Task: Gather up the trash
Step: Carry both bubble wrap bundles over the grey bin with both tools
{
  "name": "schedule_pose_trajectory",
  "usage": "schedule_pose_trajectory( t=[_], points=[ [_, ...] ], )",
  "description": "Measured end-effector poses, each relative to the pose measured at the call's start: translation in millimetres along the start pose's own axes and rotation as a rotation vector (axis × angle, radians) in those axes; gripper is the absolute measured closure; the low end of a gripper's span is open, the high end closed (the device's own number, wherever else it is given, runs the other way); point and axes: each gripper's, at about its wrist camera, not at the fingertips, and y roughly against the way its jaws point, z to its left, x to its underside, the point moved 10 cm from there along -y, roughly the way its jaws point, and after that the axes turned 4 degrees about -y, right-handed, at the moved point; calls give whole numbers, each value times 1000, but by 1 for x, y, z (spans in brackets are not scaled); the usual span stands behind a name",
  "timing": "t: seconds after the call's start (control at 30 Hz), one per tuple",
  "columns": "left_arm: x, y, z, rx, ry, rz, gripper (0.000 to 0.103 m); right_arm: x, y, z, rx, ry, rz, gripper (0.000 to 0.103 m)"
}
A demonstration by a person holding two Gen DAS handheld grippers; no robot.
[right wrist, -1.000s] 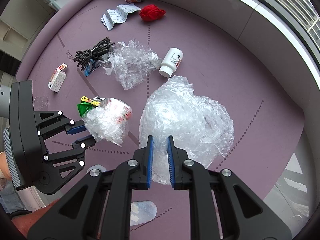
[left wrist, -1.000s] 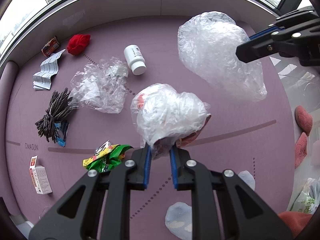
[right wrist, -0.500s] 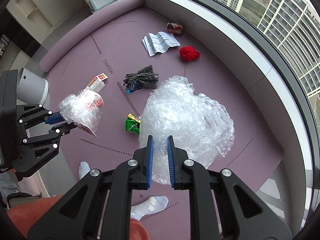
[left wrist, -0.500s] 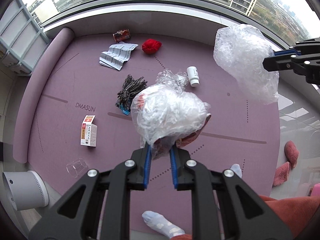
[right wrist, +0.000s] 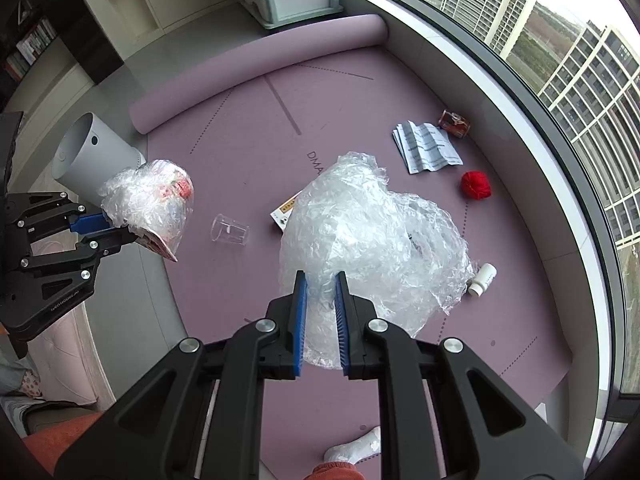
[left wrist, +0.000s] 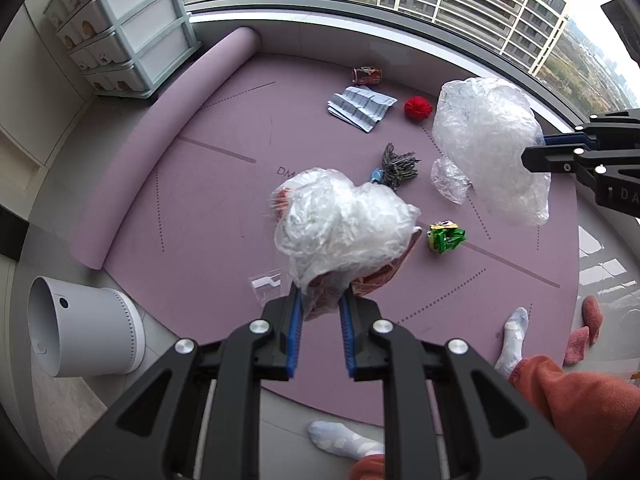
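My left gripper [left wrist: 320,300] is shut on a crumpled clear plastic bag with a red printed wrapper inside [left wrist: 344,228], held high above the purple mat [left wrist: 200,208]. In the right wrist view the same bundle [right wrist: 148,204] hangs from the left gripper [right wrist: 120,228] near the white cylindrical bin [right wrist: 86,156]. My right gripper [right wrist: 320,284] is shut on a big wad of bubble wrap [right wrist: 372,240], seen in the left wrist view too as the bubble wrap [left wrist: 488,144] at the right gripper [left wrist: 532,152]. The bin [left wrist: 76,328] lies tipped at the mat's edge.
On the mat lie a can [left wrist: 366,75], folded paper [left wrist: 360,107], a red ball [left wrist: 418,109], a dark bundle [left wrist: 398,165], a small clear bag [left wrist: 450,180], a green wrapper [left wrist: 445,237], a clear cup [right wrist: 230,230], a small box [right wrist: 286,212] and a pill bottle [right wrist: 482,279]. A person's socked feet [left wrist: 344,442] stand near.
Both grippers rose well above the mat with their loads and swung towards the white bin, rolling as they went. Far more of the room shows now.
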Motion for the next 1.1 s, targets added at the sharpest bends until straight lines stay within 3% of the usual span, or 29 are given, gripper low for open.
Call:
schedule_pose_trajectory(
  t=[0.3,0.53,0.77,1.1],
  points=[
    [61,38,185,-119,158,9,86,-83,-22,200,-135,167,-9,90],
    [102,46,294,-166,384,43,86,-142,-43,311,-218,324,-1,90],
    [140,61,402,-232,496,19,85,-180,-69,401,-232,418,1,90],
    [196,31,514,-181,336,55,85,-182,-106,524,-187,342,38,90]
  ],
)
